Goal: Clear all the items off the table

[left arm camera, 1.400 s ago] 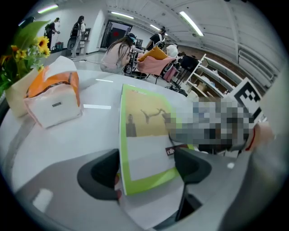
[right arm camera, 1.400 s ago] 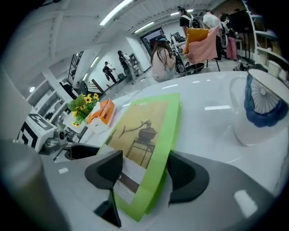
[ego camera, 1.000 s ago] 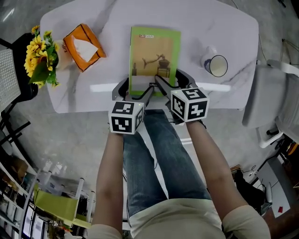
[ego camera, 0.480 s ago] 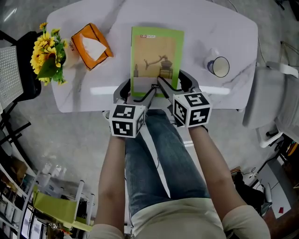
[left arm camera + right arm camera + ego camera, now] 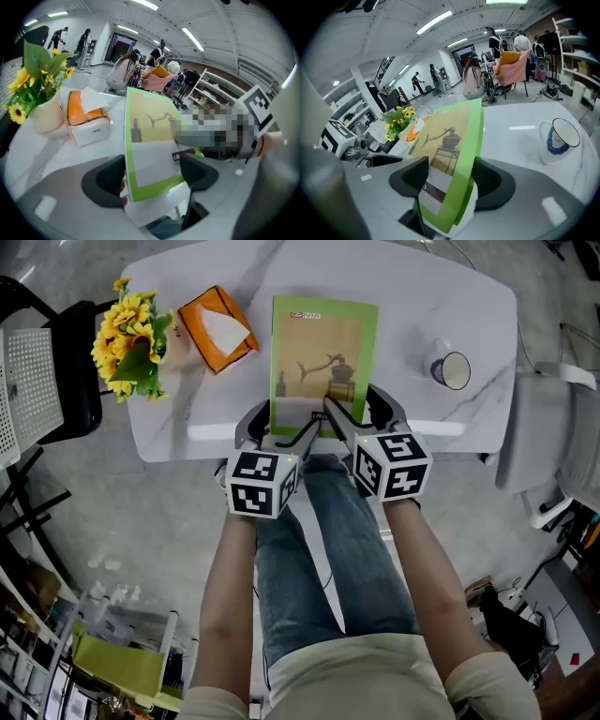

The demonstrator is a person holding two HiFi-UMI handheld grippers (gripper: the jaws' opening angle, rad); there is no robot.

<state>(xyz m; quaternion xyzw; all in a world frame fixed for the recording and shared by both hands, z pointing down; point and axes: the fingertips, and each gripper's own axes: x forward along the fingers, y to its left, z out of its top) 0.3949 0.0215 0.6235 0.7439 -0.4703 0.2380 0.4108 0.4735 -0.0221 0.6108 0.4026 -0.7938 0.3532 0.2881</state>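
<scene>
Lighting: bright, even, from ceiling strip lights [image 5: 435, 21]. Shadows: soft. Glare: pale streak across table [image 5: 436, 427]. Gripper views: heavy fisheye bending, black corners, blurred foreground. Head view: sharp.

Far left in the head view, a black-framed chair with a pale mesh back [image 5: 28, 381]; far right, a pale grey plastic chair [image 5: 539, 427]; lower left, a lime-green seat [image 5: 117, 662] on grey polished floor [image 5: 150, 521].

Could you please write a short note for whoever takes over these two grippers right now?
Left gripper: shut on the green book, at its near edge.
Right gripper: shut on the same edge, beside it.
The book is tilted up over the table.
On the table: orange tissue box, sunflower vase, mug.
Done: nothing is off yet.
Left: carry the book away, then those three.
</scene>
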